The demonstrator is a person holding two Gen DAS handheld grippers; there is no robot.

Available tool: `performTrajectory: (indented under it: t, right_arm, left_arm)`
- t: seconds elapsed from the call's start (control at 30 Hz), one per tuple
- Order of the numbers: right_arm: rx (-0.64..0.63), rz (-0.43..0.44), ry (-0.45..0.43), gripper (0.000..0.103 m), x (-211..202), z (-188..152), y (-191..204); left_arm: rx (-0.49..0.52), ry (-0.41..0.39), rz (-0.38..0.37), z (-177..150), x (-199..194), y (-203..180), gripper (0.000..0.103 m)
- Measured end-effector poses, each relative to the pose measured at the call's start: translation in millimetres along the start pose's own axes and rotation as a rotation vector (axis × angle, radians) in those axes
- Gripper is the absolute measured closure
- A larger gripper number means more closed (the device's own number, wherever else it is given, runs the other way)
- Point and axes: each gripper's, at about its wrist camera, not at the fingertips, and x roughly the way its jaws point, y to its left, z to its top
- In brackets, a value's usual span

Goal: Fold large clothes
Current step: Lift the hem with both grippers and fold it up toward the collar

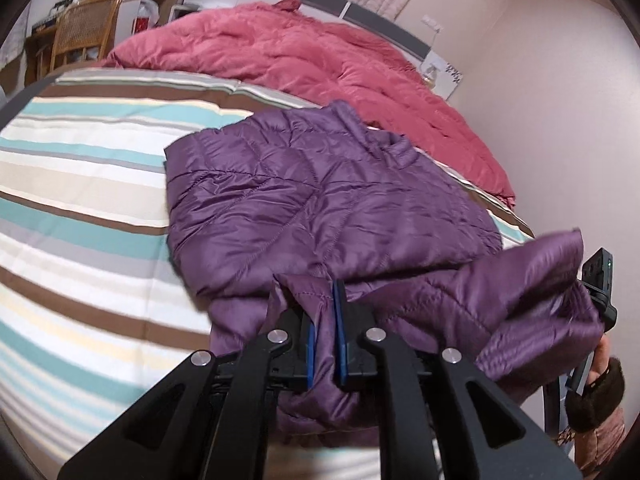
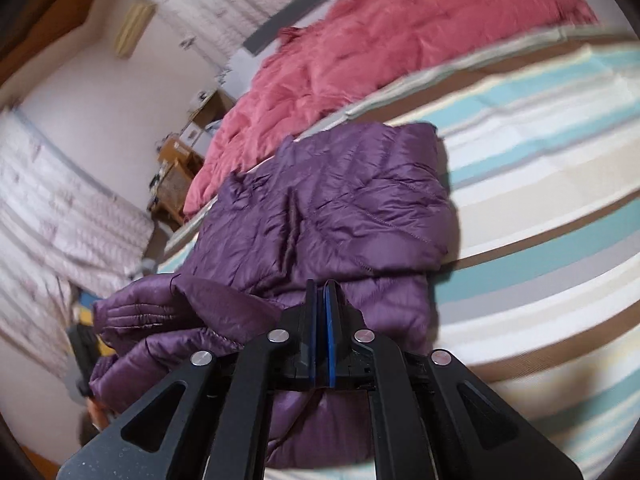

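Left wrist view: purple quilted jacket (image 1: 320, 200) lies on the striped bed cover (image 1: 80, 184), its long axis running from the near edge of the bed away toward the pink duvet (image 1: 320, 52) at the far side. Collar end points away, toward the duvet; hem end is nearest the camera. Left tongs (image 1: 323, 320) are nearly closed, blue pads pinching a fold of the jacket's near edge btwn them, fabric bunched up thru the narrow gap. To the right the near edge is lifted and blurred; the other tool (image 1: 600, 284) shows at that end, w/ a hand (image 1: 600, 364) in a dark furry cuff below it. Wooden chair (image 1: 80, 28) and shelves stand beyond the bed, upper left.

Right wrist view: same jacket (image 2: 332, 208), long axis again running away from the camera, collar end toward the pink duvet (image 2: 400, 40), which lies across the far part of the bed. Striped bed cover (image 2: 540, 208) spreads to the right. Right tongs (image 2: 323, 316) are fully closed, pads clamped on a thin bit of the jacket's near edge. A sleeve or fold bulges off to the left, blurred. Cardboard boxes (image 2: 180, 160) sit on the floor by the wall.
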Motion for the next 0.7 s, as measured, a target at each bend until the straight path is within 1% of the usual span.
performTrajectory:
  t: [0.07,0.1,0.13,0.17,0.2,0.23,0.27,0.33,0.4,0.47,0.5,0.53,0.6,0.7]
  right_arm:
    - [0.056,0.024,-0.002,0.097,9.0,4.5,-9.2]
    - [0.076,0.035,-0.008,0.094,12.1,6.4,-13.2]
    - [0.102,0.036,-0.017,0.086,14.2,8.1,-17.8]
    - [0.124,0.044,-0.028,0.074,14.8,9.0,-21.4]
    - [0.154,0.054,-0.047,0.067,14.1,9.8,-26.5]
    - [0.164,0.052,-0.059,0.056,13.4,10.1,-29.3]
    - [0.169,0.055,-0.076,0.049,11.9,10.8,-32.1]
    - [0.172,0.072,-0.107,0.047,7.9,11.8,-36.6]
    - [0.159,0.075,-0.113,0.047,6.9,12.4,-38.2]
    - [0.124,0.057,-0.101,0.047,7.5,12.9,-35.4]
    - [0.081,0.036,-0.091,0.047,8.5,12.2,-31.3]
    - [0.052,0.025,-0.084,0.047,9.8,10.6,-28.7]
    - [-0.006,0.001,-0.07,0.047,13.6,10.1,-23.8]
    - [-0.087,-0.063,-0.073,0.047,20.3,11.0,-16.5]
  left_arm:
    - [-0.018,0.009,-0.002,4.9,11.2,4.3,0.092]
    - [-0.03,0.011,-0.001,6.8,16.3,6.8,0.091]
    - [-0.043,0.009,-0.003,8.6,19.2,9.3,0.088]
    - [-0.054,0.004,-0.007,9.4,20.5,10.8,0.087]
    - [-0.069,-0.008,-0.018,10.5,21.4,13.3,0.082]
    - [-0.084,-0.02,-0.035,11.6,22.1,15.8,0.076]
    - [-0.096,-0.031,-0.053,12.6,22.8,17.5,0.072]
    - [-0.114,-0.057,-0.085,12.0,22.7,20.8,0.06]
    - [-0.128,-0.084,-0.109,11.1,21.3,22.5,0.052]
    - [-0.147,-0.12,-0.137,10.5,17.7,25.4,0.045]
    - [-0.155,-0.144,-0.138,10.5,14.7,27.4,0.039]
    - [-0.161,-0.17,-0.137,10.7,11.3,29.6,0.029]
    - [-0.167,-0.206,-0.143,12.9,6.9,32.9,0.024]
    - [-0.143,-0.209,-0.17,16.3,6.9,31.4,0.022]
